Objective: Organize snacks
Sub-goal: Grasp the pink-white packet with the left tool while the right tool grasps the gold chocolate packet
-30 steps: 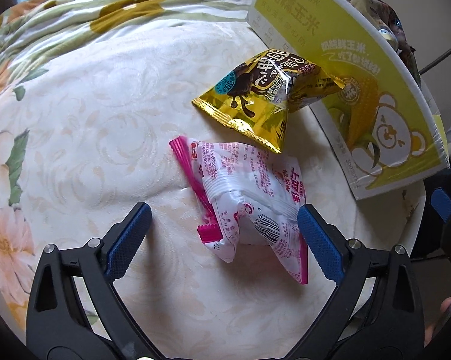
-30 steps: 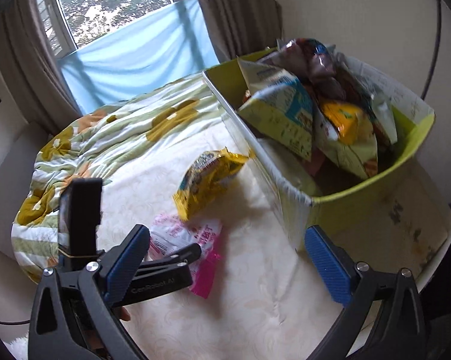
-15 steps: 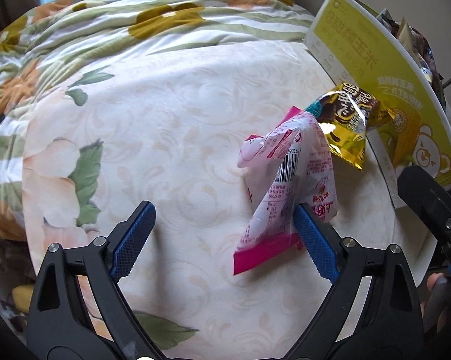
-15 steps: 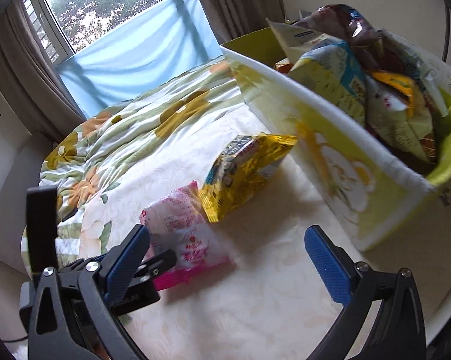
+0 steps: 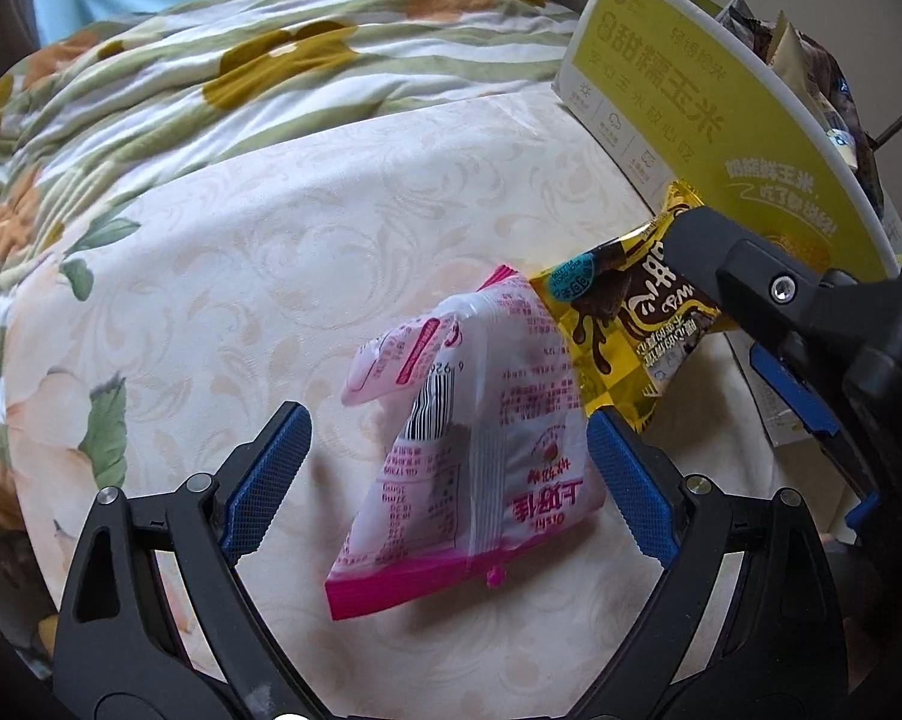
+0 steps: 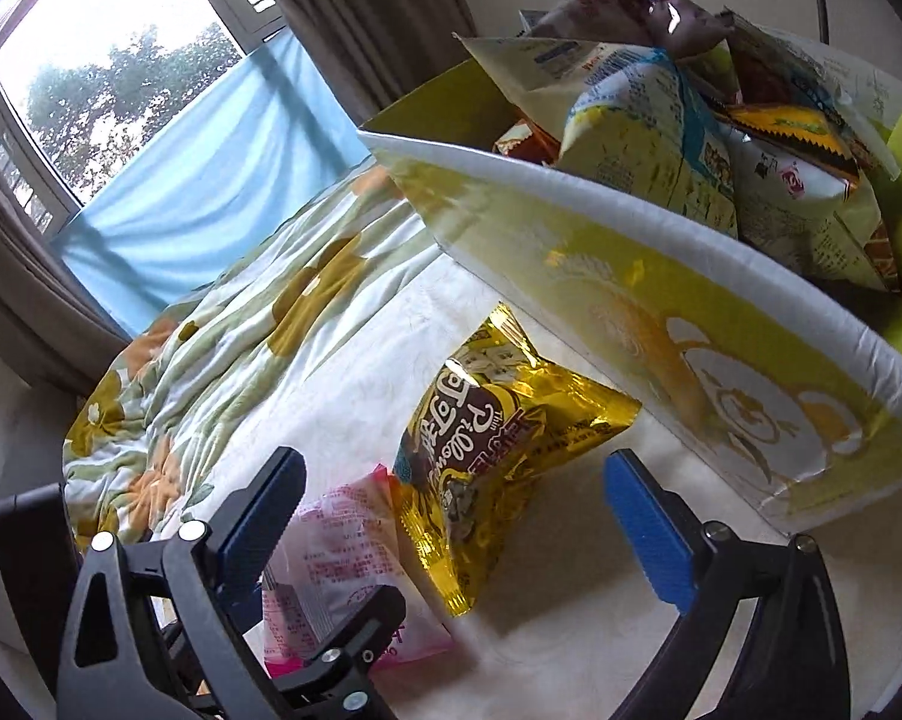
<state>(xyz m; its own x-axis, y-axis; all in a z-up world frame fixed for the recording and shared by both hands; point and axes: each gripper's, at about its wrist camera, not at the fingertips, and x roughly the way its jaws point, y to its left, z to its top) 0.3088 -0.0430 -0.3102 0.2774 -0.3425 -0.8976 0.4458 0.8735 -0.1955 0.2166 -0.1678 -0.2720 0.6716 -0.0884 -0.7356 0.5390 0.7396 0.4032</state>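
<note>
A pink and white snack packet point(image 5: 481, 450) stands tilted on its pink edge between the fingers of my left gripper point(image 5: 445, 480). It leans on the right pad, the left pad is well clear, and the gripper is open. A yellow and brown foil packet point(image 6: 499, 438) lies beside the yellow snack box point(image 6: 691, 300). My right gripper point(image 6: 457, 522) straddles this packet, its jaws closing, and neither pad touches the foil. One of the right gripper's fingers point(image 5: 745, 276) crosses the yellow packet point(image 5: 619, 324) in the left wrist view. The pink packet point(image 6: 343, 546) also shows low in the right wrist view.
The box point(image 5: 691, 96) is filled with several snack bags point(image 6: 661, 138) and stands at the table's right side. A cream patterned cloth point(image 5: 307, 252) covers the table. A floral quilt point(image 5: 229, 78) lies behind it, and a window with a blue curtain point(image 6: 211, 180) is farther back.
The pink packet went from lying flat to standing against the left gripper's right finger. My right gripper came down and closer, and the yellow packet now sits between its fingers.
</note>
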